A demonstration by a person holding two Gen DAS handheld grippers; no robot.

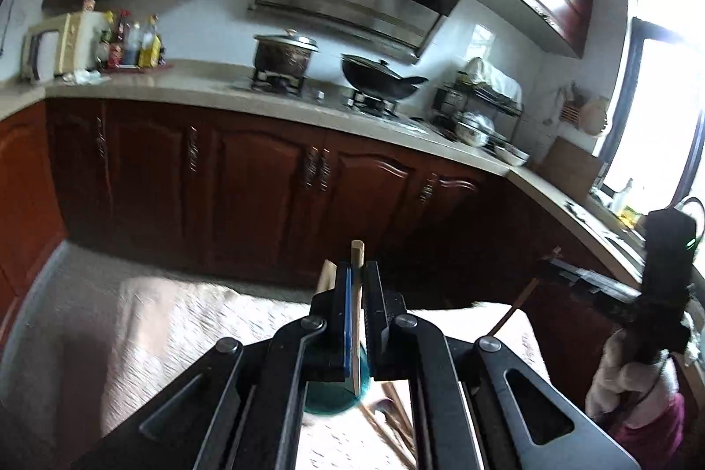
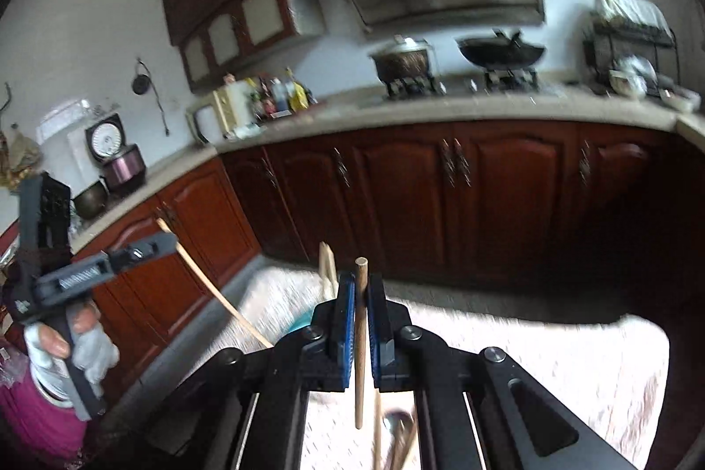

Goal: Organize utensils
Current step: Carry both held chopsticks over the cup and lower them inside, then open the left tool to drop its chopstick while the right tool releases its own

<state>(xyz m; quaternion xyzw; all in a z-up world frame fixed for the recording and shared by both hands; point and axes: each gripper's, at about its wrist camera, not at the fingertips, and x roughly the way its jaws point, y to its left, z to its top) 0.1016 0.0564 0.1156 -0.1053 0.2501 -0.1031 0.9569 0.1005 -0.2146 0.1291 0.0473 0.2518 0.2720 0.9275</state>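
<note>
Black left tongs fill the bottom of the left wrist view. They are squeezed shut on a pale wooden chopstick, which sticks up past the tips. Another pale stick end shows just beside the left finger. Below the tongs a dark green cup stands on the tabletop, which has a light bumpy cloth on it. More chopsticks and a spoon lie beside the cup.

Right tongs are also squeezed shut, on a round wooden chopstick that stands almost straight up. Under them a spoon lies on the cloth, blurry.

Each view shows the other tongs off to the side, held by a hand in a white glove. Behind are dark red cupboards and a stove with a pot and a wok.
</note>
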